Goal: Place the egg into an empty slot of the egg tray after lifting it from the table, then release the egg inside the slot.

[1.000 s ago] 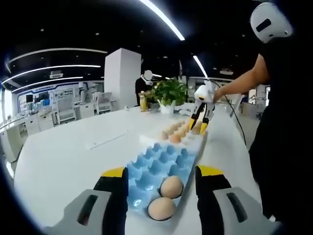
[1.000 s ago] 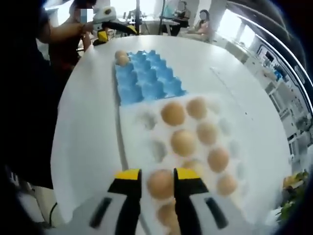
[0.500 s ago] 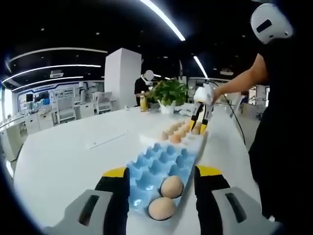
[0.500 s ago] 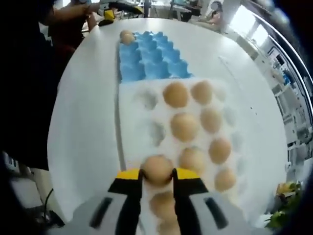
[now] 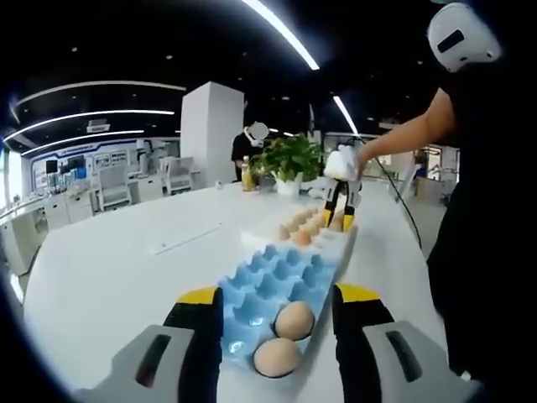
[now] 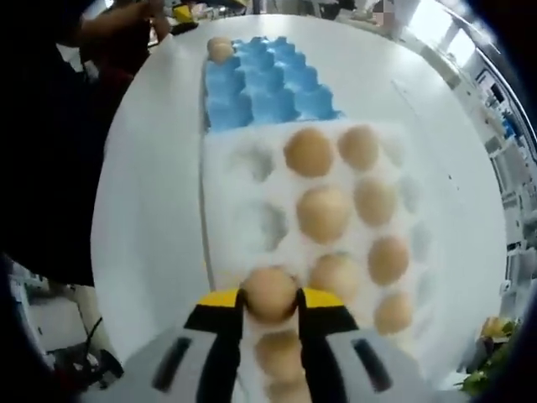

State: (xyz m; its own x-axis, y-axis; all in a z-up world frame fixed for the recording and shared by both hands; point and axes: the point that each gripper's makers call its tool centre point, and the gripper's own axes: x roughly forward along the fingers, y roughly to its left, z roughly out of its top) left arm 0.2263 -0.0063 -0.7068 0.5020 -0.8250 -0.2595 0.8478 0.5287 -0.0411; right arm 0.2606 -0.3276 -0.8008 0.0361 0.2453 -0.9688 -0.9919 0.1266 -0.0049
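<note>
Both hand-held grippers are grey with black jaws and yellow tips; person [image 5: 482, 210] wears black, short sleeves.

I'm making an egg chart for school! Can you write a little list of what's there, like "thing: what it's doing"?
right gripper: shut on an egg, above the white tray
white tray: several eggs, some empty slots
blue tray: two eggs at the near end, most slots empty
left gripper: open, holding nothing, near the blue tray
table: white, both trays on it

Long ceiling light strips [image 5: 281, 34] are glowing over a dark office hall; a white pillar [image 5: 210, 130] is standing behind the white bench [image 5: 109, 269], beside a potted plant [image 5: 291, 159].
</note>
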